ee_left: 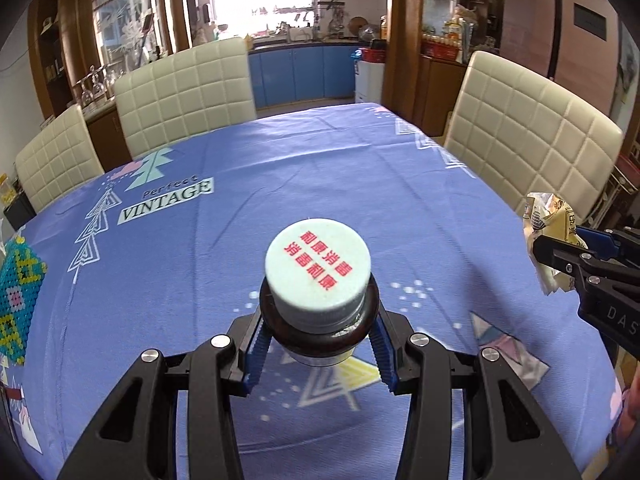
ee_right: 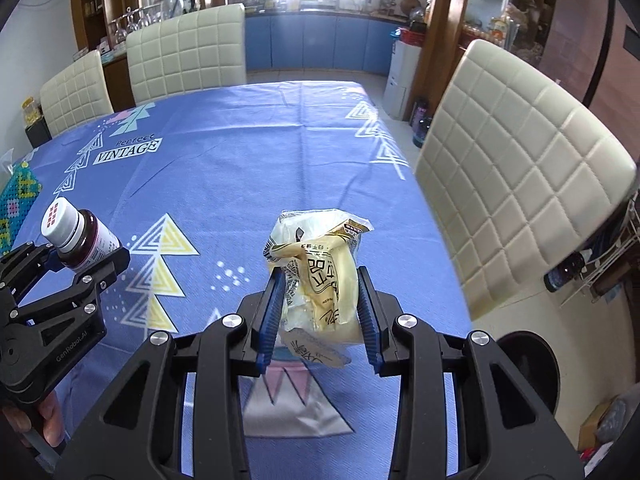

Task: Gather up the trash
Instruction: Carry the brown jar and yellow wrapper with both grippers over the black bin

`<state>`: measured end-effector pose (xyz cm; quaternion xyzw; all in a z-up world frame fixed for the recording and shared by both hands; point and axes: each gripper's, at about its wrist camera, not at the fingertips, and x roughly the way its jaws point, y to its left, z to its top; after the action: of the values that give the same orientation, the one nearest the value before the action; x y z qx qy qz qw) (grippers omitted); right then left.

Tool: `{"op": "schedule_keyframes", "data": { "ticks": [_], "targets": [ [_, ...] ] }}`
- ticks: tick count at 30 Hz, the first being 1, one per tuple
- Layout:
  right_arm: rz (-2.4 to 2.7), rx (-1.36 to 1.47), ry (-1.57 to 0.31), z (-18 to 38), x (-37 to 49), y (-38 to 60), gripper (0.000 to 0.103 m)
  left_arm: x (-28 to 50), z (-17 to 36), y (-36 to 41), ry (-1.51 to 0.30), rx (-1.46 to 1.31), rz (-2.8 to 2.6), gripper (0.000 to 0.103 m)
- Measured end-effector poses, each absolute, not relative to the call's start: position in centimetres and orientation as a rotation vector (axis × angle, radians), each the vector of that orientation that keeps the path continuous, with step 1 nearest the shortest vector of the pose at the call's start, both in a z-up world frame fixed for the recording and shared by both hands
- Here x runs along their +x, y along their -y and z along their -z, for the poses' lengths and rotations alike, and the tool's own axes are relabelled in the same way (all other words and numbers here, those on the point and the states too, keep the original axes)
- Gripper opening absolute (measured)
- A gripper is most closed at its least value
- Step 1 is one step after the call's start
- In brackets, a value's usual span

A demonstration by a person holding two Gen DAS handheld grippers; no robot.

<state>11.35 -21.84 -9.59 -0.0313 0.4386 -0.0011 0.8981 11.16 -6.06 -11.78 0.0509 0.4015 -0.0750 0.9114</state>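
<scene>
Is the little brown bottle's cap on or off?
On. The pale cap with red characters sits on the brown bottle, which the left gripper holds above the tablecloth.

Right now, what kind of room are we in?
Most likely a home dining room open to a kitchen: a table under a blue printed tablecloth, cream padded chairs around it, and blue kitchen cabinets beneath a bright window behind.

A home dining room opening onto a kitchen.
Cream padded chairs [ee_right: 516,168] are ringing a blue-clothed table [ee_right: 256,152]; blue kitchen cabinets [ee_right: 316,46] are lining the frame's top.
</scene>
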Motion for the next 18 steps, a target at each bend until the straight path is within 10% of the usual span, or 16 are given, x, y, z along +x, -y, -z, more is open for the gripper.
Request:
{"op": "schedule_keyframes", "data": {
  "ticks": [18],
  "targets": [
    [0.209, 0.01, -0.858, 6.9, 4.5, 34.8, 0.037, 7.8, 9.0, 20.0, -0.764, 0.203, 0.376, 0.043]
  ]
}}
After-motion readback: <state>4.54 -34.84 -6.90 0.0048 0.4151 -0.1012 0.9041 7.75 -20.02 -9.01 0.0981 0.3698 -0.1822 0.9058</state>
